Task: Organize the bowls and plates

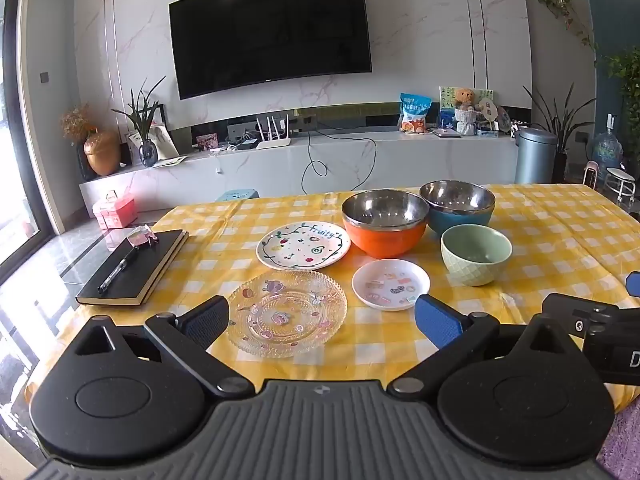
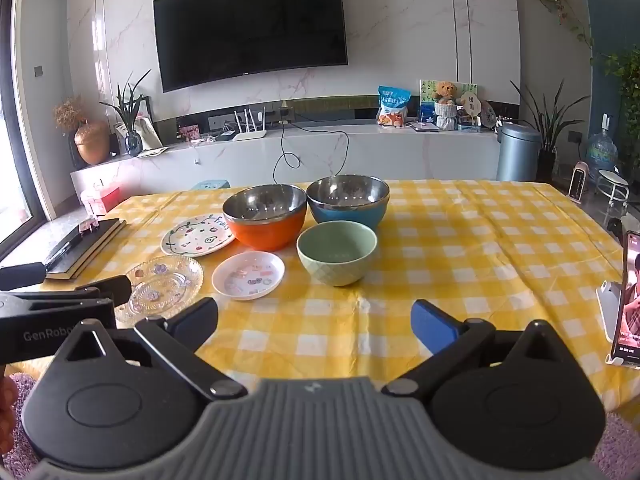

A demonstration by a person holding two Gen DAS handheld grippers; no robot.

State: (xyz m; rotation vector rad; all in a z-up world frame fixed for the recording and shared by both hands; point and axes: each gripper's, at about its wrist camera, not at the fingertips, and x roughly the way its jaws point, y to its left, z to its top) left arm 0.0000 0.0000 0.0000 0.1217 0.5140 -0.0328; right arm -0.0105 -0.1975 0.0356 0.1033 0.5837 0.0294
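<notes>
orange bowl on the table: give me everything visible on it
The orange bowl has a glossy orange outer shell and a shiny metal lining, with a thin metal band showing at the rim. It stands upright and empty on the yellow checked tablecloth. The blue bowl, of the same build, stands beside it, so close that contact cannot be judged. The Fruity plate lies on its other side, its edge meeting the bowl's base in view. Neither hand-held gripper is near it.
</notes>
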